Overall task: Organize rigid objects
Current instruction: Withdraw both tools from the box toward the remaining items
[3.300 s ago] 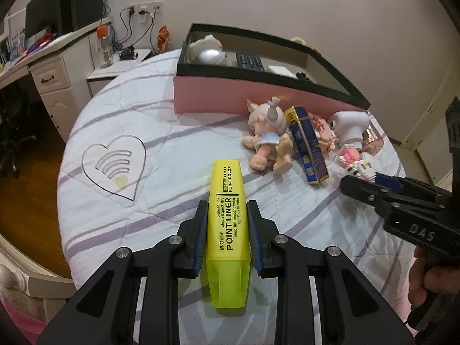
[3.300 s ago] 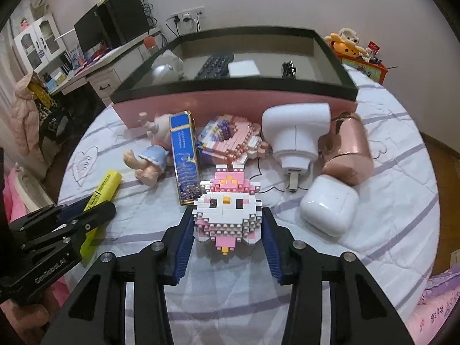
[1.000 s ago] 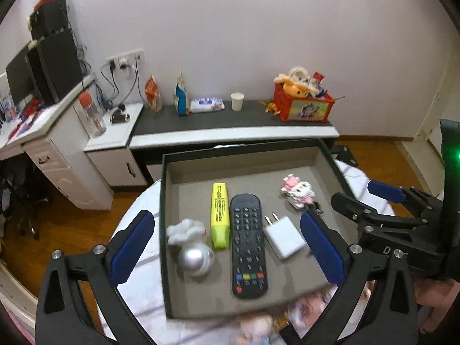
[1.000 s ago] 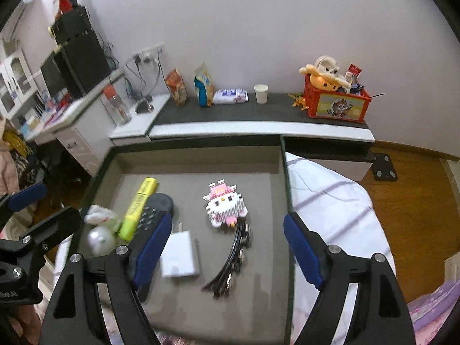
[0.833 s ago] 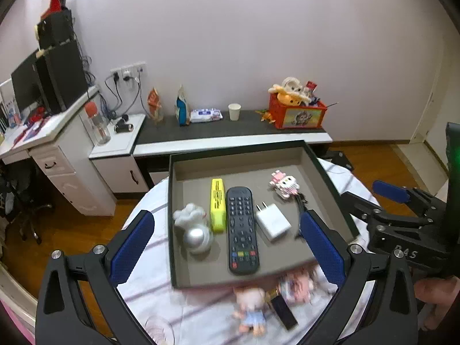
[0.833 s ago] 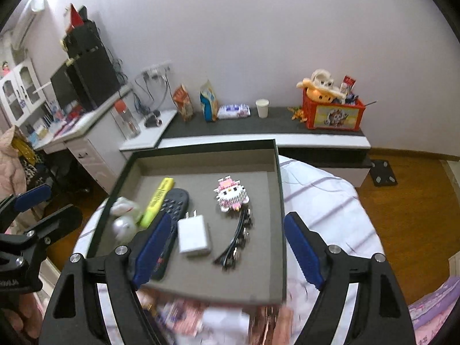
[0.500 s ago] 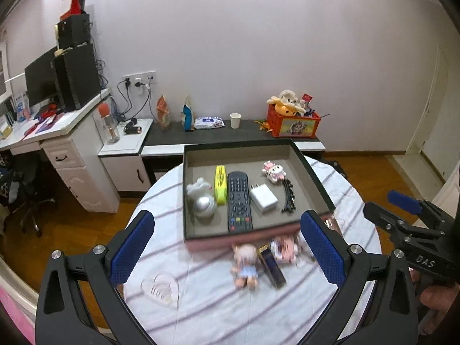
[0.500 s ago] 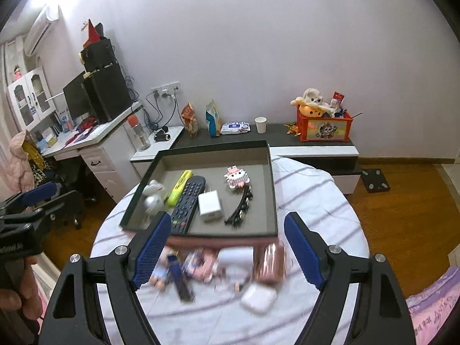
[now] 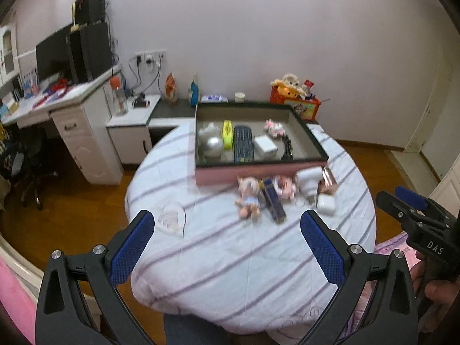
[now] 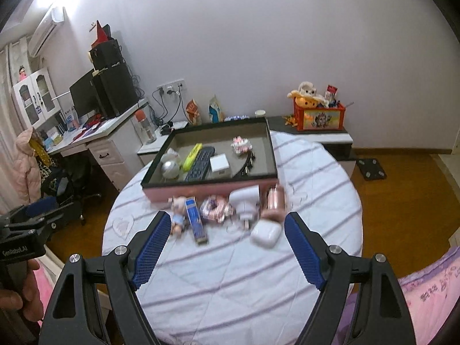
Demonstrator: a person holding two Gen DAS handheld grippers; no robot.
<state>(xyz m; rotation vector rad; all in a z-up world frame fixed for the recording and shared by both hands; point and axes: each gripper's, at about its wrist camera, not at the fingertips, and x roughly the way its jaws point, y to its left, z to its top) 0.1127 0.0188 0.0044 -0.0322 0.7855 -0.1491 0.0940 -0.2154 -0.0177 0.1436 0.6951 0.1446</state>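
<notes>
I see blue pads on my left gripper and right gripper, black frames. Ahead of both, the tablecloth is white with lilac stripes. Beyond it, a box with a dark green rim and pink front holds a yellow highlighter beside a black remote.

Black frames, blue dimpled jaws

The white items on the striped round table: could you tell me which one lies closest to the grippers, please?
The white rounded earbud case, at the right end of the row in front of the pink-sided tray. The white plug adapter lies farther back against the tray; another white charger block sits inside it.
</notes>
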